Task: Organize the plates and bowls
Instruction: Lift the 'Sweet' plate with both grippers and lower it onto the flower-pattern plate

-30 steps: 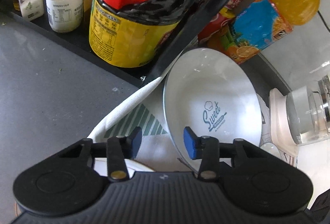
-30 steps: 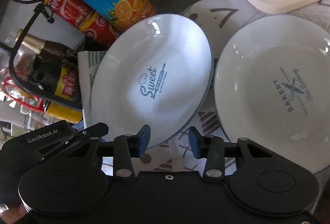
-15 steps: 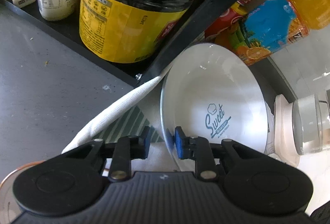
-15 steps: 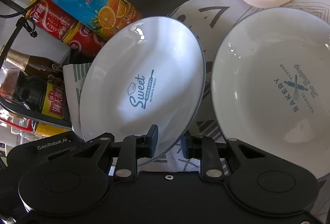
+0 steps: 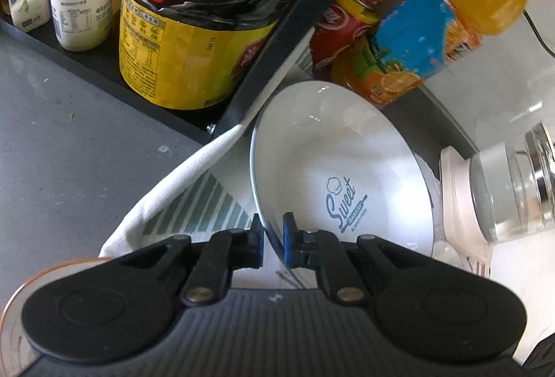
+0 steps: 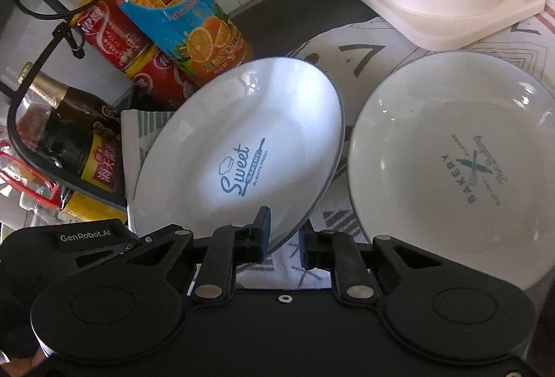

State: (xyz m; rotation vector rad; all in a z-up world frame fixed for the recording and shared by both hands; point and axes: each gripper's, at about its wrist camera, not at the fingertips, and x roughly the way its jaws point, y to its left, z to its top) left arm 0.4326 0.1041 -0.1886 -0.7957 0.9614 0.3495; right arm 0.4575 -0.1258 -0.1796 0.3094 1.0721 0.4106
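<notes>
Progress is at the first pick-up, judging by how things lie: neither dish has been stacked or put away yet. Both tools have just been closing on the same "Sweet" plate (image 6: 239, 148), which sits tilted on the patterned cloth (image 6: 350, 64) just left of the "Bakery" plate (image 6: 461, 158). The left hand-held gripper (image 5: 273, 240) is clamped on the plate's near rim, pads tight against it. The right hand-held gripper (image 6: 286, 234) has the lower edge of that rim between its jaws, apparently pinched too. The "Bakery" plate lies flat and untouched beside it, below the kettle base (image 6: 451, 12). Still left: lift the tilted plate, set it on or under its neighbour, and tidy any bowls, none of which are clearly visible.
</notes>
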